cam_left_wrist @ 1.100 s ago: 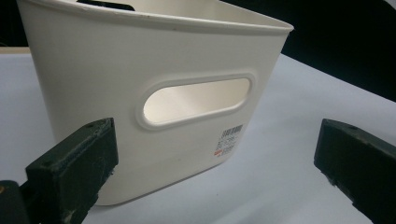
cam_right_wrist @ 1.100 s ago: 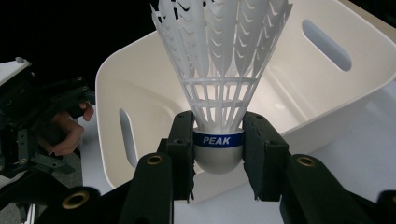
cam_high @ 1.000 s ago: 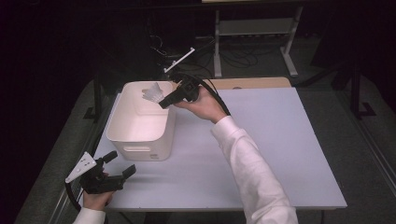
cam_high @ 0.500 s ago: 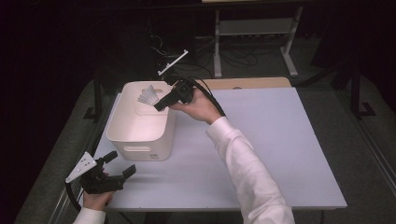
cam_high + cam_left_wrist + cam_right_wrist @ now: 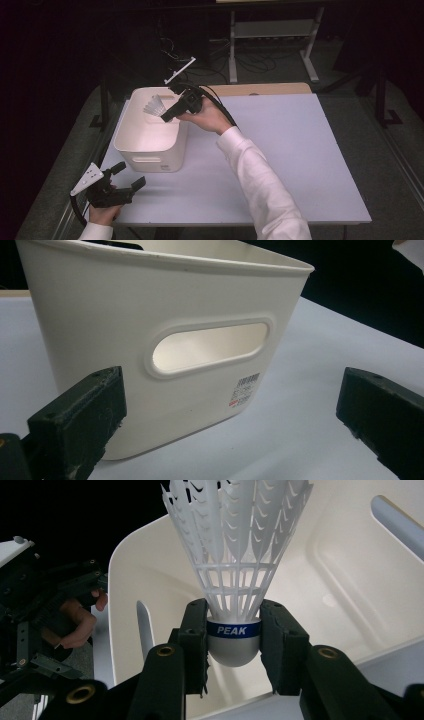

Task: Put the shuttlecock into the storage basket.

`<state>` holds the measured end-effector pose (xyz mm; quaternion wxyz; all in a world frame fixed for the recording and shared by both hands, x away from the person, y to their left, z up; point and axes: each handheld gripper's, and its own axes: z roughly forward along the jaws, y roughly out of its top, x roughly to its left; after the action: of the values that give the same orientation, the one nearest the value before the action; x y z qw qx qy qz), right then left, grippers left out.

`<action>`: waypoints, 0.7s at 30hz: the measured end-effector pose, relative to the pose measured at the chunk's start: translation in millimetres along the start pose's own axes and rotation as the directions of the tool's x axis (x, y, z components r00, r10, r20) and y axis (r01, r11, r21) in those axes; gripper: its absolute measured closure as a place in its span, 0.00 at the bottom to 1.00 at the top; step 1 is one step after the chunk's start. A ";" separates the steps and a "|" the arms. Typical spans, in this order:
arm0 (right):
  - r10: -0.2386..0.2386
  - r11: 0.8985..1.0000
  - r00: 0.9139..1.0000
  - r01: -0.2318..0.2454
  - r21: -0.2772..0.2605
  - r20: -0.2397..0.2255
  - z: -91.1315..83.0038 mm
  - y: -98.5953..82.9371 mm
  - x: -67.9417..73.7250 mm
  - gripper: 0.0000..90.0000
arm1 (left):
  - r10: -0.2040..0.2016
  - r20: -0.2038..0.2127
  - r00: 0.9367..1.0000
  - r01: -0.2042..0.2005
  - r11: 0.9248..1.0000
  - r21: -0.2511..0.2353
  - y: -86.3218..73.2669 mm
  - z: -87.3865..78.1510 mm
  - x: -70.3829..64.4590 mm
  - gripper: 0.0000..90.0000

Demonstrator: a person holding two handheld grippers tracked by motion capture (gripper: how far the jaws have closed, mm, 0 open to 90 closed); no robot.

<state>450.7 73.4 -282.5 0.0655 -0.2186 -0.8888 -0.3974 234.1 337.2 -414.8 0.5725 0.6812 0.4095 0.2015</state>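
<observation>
White plastic-feathered shuttlecock (image 5: 235,580) is hanging over the open white plastic bin (image 5: 131,135), pinched at its grey cork by the right claw (image 5: 234,642), which should be lowering before releasing, while the left claw (image 5: 121,181) is idling wide open on the table (image 5: 300,150).

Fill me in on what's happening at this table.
A person works with a hand-held gripper in each hand. The right hand-held gripper is shut on the cork of a white shuttlecock, holding it above the open white bin. The left hand-held gripper sits open near the bin's handle side, holding nothing. The shuttlecock is not yet dropped in.
</observation>
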 end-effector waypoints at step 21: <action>0.036 0.998 0.999 -0.037 -0.051 -0.021 4.1 0.3 -11.0 0.34 | -0.017 0.002 1.000 0.017 1.000 -0.006 0.0 1.2 -1.1 0.00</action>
<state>460.9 72.9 -288.3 0.0761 -0.2321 -0.8735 -0.4211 234.3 335.6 -414.8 0.5766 0.6763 0.4138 0.1971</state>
